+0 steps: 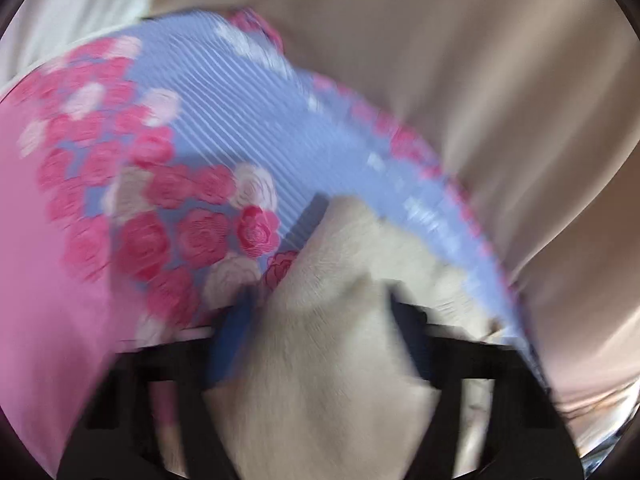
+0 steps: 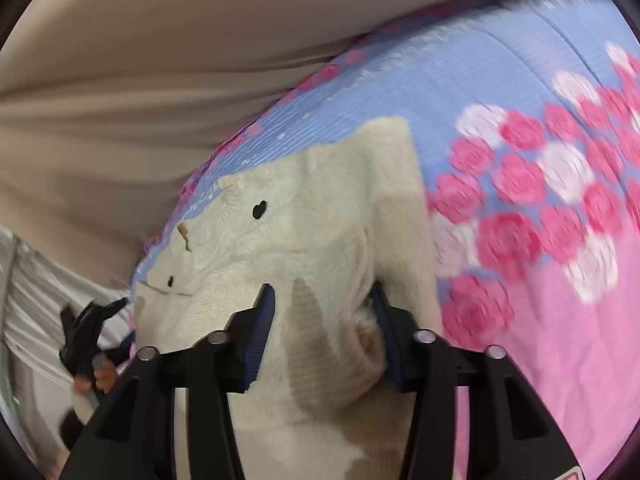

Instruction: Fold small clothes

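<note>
Both grippers, left (image 1: 320, 312) and right (image 2: 324, 320), pinch the cream knit top (image 2: 320, 216) near the floral bedspread's (image 2: 540, 320) edge; only the right view shows its heart buttons (image 2: 259, 209).

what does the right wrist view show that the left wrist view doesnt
Only the right wrist view: the heart-shaped buttons on the cream sweater, the left gripper at the sweater's far edge, and sharp detail. Only the left wrist view: a white cloth at top left. Both: jaws shut on the sweater, over the rose-print blanket.
</note>
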